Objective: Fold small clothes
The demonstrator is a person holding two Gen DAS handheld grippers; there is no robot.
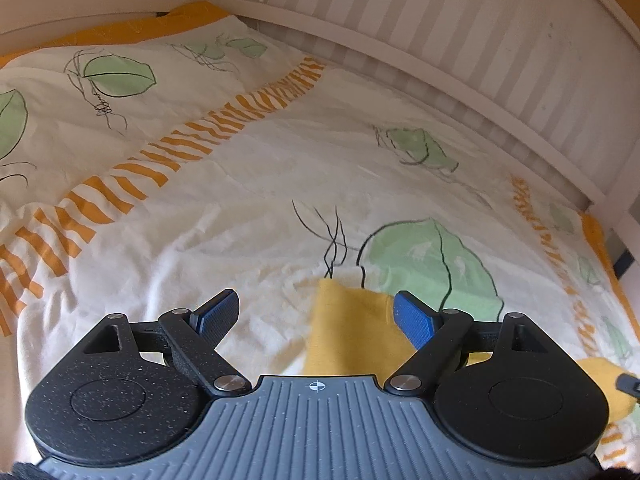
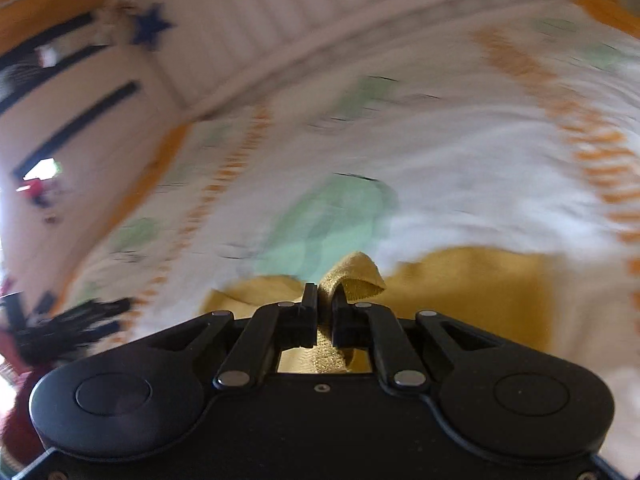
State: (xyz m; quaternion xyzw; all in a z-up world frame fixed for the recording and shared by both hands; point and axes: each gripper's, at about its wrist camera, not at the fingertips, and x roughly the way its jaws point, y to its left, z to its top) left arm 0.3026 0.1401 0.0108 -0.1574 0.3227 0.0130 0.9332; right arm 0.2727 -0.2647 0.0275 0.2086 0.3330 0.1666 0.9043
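Note:
A small yellow garment (image 1: 352, 332) lies on the white bed cover with green leaves and orange stripes (image 1: 240, 200). My left gripper (image 1: 316, 312) hovers over the garment's left part, its blue pads (image 1: 412, 320) wide apart with nothing pinched. In the right wrist view my right gripper (image 2: 325, 304) is shut on a fold of the yellow garment (image 2: 352, 276), which sticks up between the black fingers (image 2: 308, 308). The rest of the cloth (image 2: 480, 288) spreads to the right below it. That view is smeared by motion.
A white slatted bed rail (image 1: 480, 60) runs along the far side of the cover. In the right wrist view a white wall with a blue star (image 2: 150, 28) and dark shelves (image 2: 76, 124) stands at the left. A dark blurred shape (image 2: 68, 328) shows at the lower left.

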